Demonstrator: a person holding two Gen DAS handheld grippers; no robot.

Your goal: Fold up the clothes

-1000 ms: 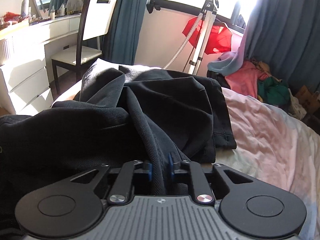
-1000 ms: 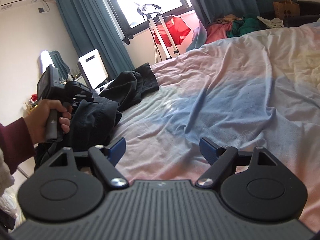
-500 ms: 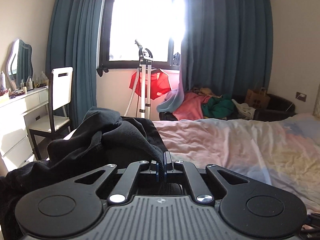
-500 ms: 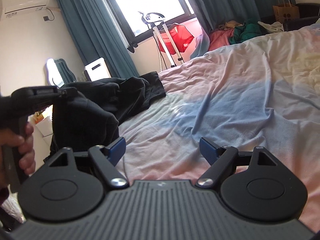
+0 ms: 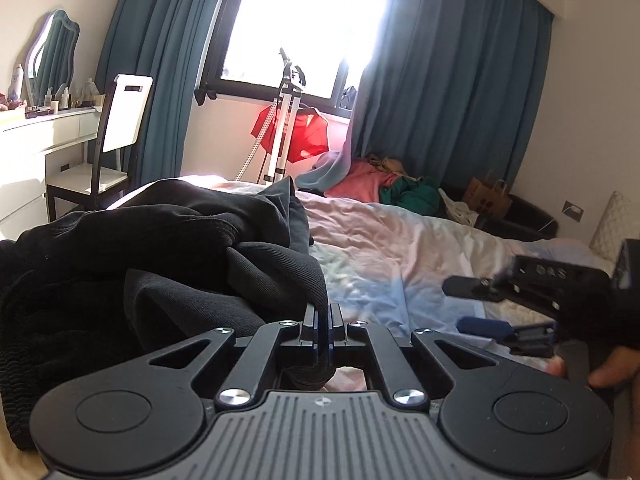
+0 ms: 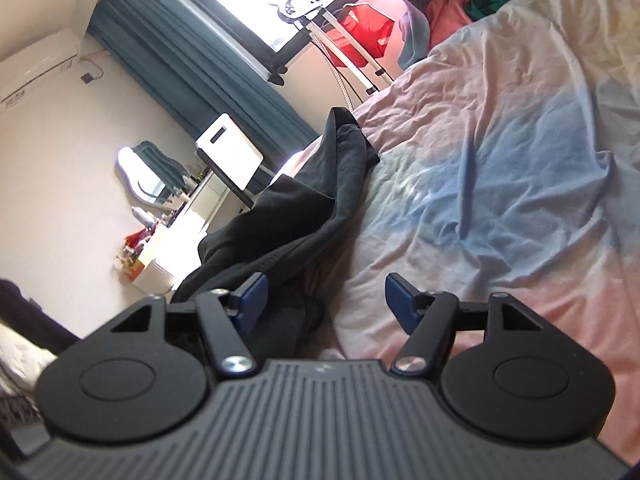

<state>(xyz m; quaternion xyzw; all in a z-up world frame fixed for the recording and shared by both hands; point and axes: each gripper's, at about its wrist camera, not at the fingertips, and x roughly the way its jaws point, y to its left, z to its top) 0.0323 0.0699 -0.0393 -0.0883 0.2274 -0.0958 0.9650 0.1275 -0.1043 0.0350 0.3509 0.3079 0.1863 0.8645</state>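
Room: bedroom with teal curtains on both sides of a bright window; white walls, an air-conditioning unit high on the wall in the right wrist view.
Bed: wide bed under a crumpled sheet in pale pink, blue and cream patches, filling the 3 o'clock side of the left wrist view.
Black garment: dark, ribbed-knit clothing, bunched in thick folds and humps on the bed from 9 o'clock to the centre; one twisted fold runs down to the left gripper. In the right wrist view it lies as a long dark ridge along the bed's edge.
Left gripper: the gripper is clamped on a fold of the black garment, its jaws pressed nearly together with cloth between them.
Right gripper: the gripper has its blue pads apart, the jaws having just been closing; dark cloth lies between them near the left pad, and whether it touches the pad I cannot tell. A person's hand holds it at 3 o'clock in the left wrist view.
Furniture: white-backed chair at 10 o'clock beside a white dresser with bottles and a wavy mirror.
Far end: garment steamer stand at 12 o'clock with a red garment; a heap of pink and green clothes and a paper bag toward 2 o'clock.
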